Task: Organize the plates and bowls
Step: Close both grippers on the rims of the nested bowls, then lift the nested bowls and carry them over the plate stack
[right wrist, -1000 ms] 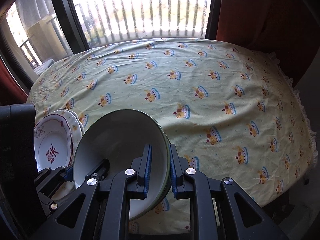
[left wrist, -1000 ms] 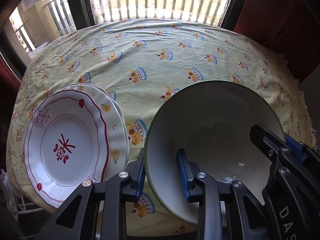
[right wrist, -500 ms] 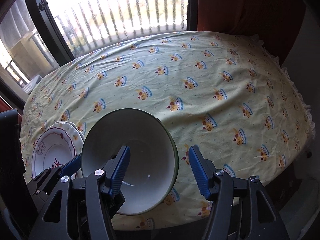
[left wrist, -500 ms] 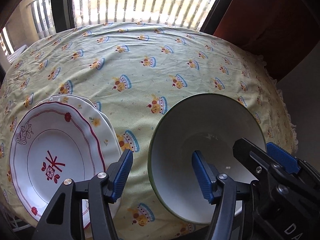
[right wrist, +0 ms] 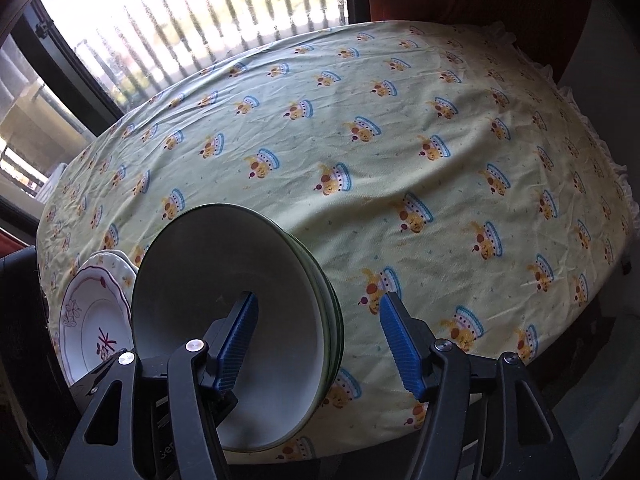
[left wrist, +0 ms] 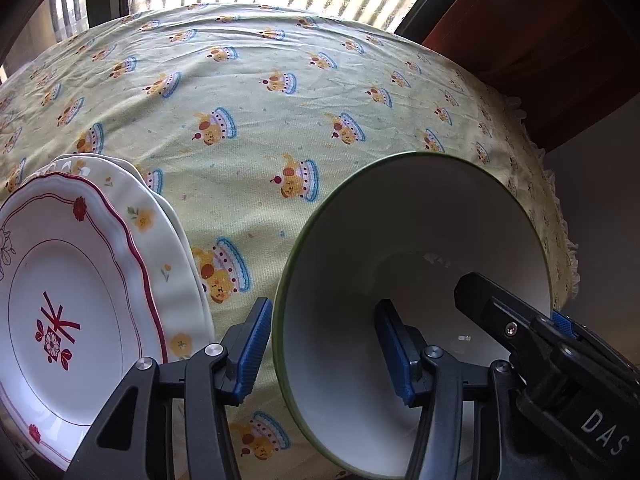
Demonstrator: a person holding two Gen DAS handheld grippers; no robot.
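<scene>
Sitting near the front edge of the table [right wrist: 420,152], toward its left corner, is a stack of white bowls [right wrist: 240,320] with green rims, and both grippers are parked right at it with fingers spread wide, holding nothing. The left gripper [left wrist: 326,352] straddles the left side of the top bowl's [left wrist: 400,240] rim, one blue pad [left wrist: 252,350] just outside the wall over the cloth and the other pad down inside the bowl, neither one clearly pressing on it. The right gripper [right wrist: 318,346] does the same on the opposite side: its left pad [right wrist: 236,344] hangs inside the bowl, its right pad over the tablecloth [left wrist: 260,100] beside the stack. From the right wrist view you can see at least a couple of green rims nested under the top bowl; exact count I can't tell. Just left of the bowls, close but not touching as far as I can see, is a stack of plates [left wrist: 80,288]: a scalloped white one with red trim and a red flower motif on top, and a cream one with little yellow flowers [left wrist: 160,232] peeking out underneath. The cloth is pale yellow with a cartoon cake print and a frilly hem, and a window [right wrist: 192,20] with bars sits behind the far edge.
</scene>
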